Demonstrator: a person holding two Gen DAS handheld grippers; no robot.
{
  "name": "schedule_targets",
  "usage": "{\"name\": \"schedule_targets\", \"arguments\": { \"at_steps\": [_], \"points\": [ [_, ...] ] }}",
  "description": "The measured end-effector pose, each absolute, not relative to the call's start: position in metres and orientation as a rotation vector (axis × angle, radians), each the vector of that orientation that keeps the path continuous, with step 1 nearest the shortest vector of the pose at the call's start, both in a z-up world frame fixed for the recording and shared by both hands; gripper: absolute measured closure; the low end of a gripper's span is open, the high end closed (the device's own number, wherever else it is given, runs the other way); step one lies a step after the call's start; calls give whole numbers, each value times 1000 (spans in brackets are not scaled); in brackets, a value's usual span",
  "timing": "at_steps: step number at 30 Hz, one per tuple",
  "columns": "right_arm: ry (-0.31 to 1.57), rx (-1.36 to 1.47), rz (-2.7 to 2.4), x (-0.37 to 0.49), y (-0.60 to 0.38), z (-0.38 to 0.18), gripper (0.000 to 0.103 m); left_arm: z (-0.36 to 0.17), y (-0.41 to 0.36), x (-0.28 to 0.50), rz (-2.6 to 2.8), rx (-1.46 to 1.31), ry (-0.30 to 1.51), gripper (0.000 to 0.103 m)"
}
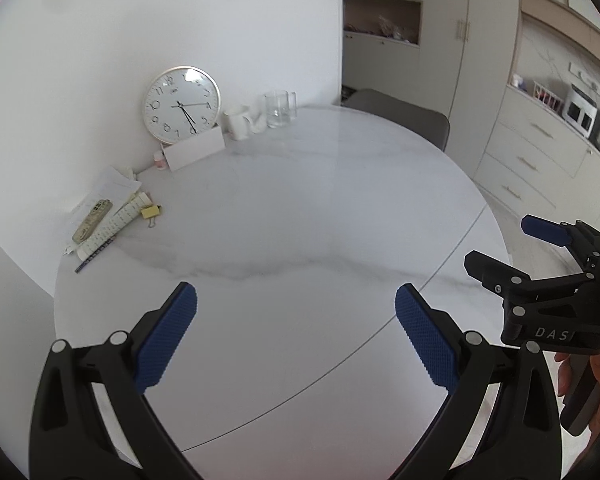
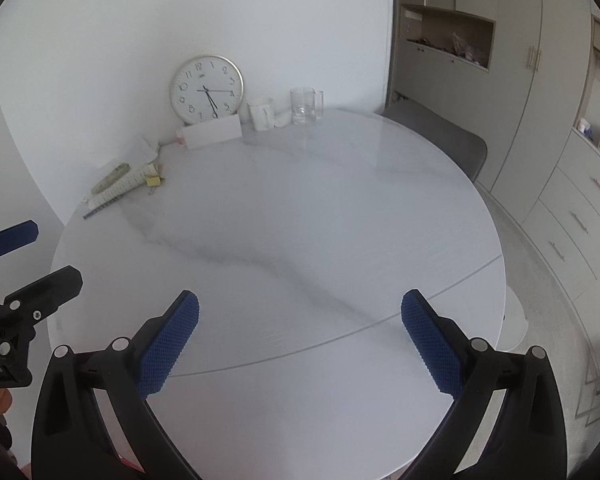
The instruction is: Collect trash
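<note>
While both tools, left tool (image 1: 296, 304) and right tool (image 2: 300, 312), hover released over the bare tabletop (image 1: 300, 220), search step; next likely reaches paper clutter (image 1: 108, 216) at ten o'clock.

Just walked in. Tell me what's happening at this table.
A person holds a tool in each hand over the round marble table. The left tool and right tool are both open and empty. Nothing is picked up yet. Papers and clips lie at the far left edge, beside a clock, a mug and a glass.
</note>
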State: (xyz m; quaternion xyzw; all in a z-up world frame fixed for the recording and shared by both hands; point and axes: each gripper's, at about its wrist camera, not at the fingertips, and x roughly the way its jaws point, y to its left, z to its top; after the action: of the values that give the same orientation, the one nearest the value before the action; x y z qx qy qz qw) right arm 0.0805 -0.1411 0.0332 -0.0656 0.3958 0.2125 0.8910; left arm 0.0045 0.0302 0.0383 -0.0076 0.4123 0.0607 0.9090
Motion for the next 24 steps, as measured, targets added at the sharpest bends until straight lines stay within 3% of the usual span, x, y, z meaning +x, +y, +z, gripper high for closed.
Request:
{"name": "schedule_targets", "arguments": {
  "at_steps": [13,24],
  "points": [
    [518,-131,412,73,-157,165,2,147,37,17,180,-7,570,8],
    [501,-106,424,62,-163,168,2,158,32,13,198,-23,559,8]
  ]
}}
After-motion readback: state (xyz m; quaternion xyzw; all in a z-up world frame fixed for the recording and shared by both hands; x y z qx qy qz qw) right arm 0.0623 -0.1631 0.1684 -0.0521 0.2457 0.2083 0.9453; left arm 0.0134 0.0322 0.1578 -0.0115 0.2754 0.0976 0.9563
